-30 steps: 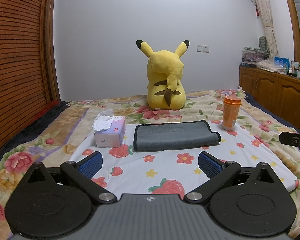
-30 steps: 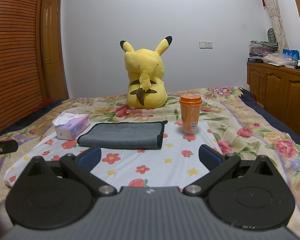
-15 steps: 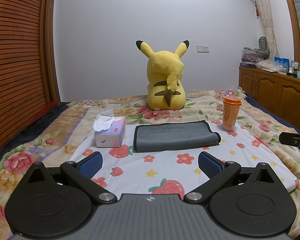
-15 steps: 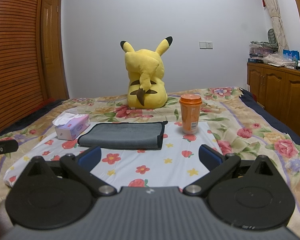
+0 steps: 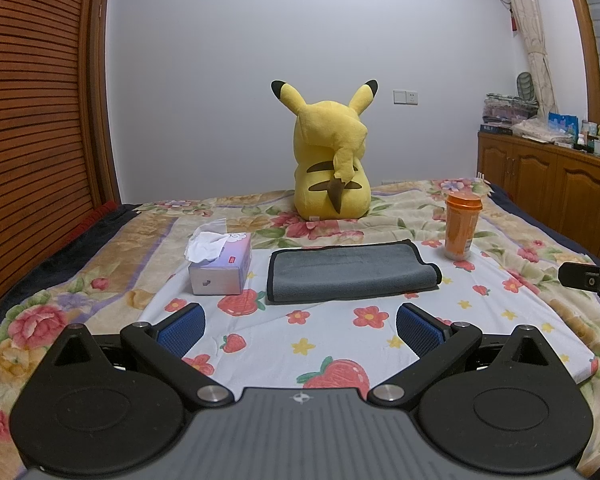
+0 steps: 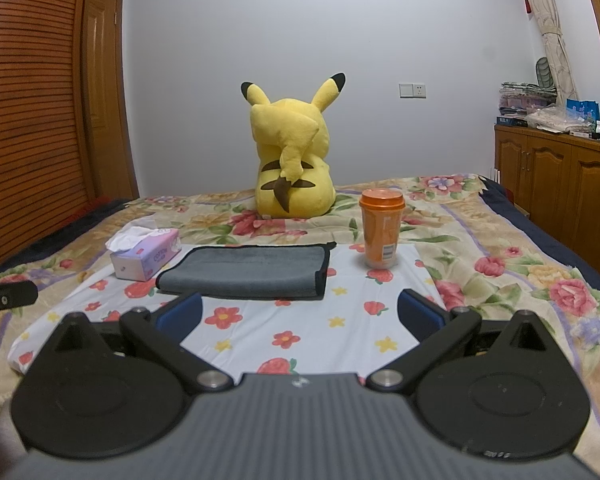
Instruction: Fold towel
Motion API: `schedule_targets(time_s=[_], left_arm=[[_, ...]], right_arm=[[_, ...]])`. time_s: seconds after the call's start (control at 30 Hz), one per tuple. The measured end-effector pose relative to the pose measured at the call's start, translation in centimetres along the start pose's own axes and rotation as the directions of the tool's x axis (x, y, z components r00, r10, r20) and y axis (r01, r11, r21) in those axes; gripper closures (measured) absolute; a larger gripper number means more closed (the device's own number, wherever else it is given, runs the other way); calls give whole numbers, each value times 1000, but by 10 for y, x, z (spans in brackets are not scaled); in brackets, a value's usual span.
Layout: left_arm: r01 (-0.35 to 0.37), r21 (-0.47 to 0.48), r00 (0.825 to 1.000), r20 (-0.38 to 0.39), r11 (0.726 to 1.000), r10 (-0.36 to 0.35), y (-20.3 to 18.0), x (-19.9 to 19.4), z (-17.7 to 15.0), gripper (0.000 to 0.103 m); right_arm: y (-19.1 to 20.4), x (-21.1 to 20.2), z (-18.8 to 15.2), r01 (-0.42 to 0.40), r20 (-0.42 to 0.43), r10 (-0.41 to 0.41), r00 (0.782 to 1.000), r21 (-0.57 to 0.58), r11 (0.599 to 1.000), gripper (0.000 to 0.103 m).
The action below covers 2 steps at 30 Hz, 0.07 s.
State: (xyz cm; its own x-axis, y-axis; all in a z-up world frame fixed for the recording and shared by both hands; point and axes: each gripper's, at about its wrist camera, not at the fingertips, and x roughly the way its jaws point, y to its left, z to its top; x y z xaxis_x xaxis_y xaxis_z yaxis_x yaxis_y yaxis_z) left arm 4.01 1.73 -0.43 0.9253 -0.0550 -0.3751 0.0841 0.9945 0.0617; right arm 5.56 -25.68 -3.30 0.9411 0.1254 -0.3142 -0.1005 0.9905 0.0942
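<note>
Far left on the bed point(image 5: 100, 264) sits a tissue box point(image 5: 220, 266), and just beside it on the white flowered sheet point(image 5: 332, 336) lies the grey towel point(image 5: 350, 270), flat, already doubled over by the look of its rolled right edge. Beyond it a yellow plush point(image 5: 330, 172) faces the wall; right of the towel stands an orange cup point(image 5: 462, 226), close but apart. The left gripper point(image 5: 298, 326) hangs short of the towel, fingers spread wide, nothing between them. The right gripper point(image 6: 298, 316) likewise: fingers wide, empty, near the towel's front edge. So no grasp yet; any further fold is all still to come, I'd judge.
</note>
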Motion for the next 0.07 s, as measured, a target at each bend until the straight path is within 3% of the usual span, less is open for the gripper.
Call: schedule_targets(time_s=[0.07], left_arm=[[1, 0, 1000, 0, 1000, -1, 0, 0, 0, 0]], right_arm=[[0, 0, 0, 0, 0, 0, 1000, 0, 1000, 0]])
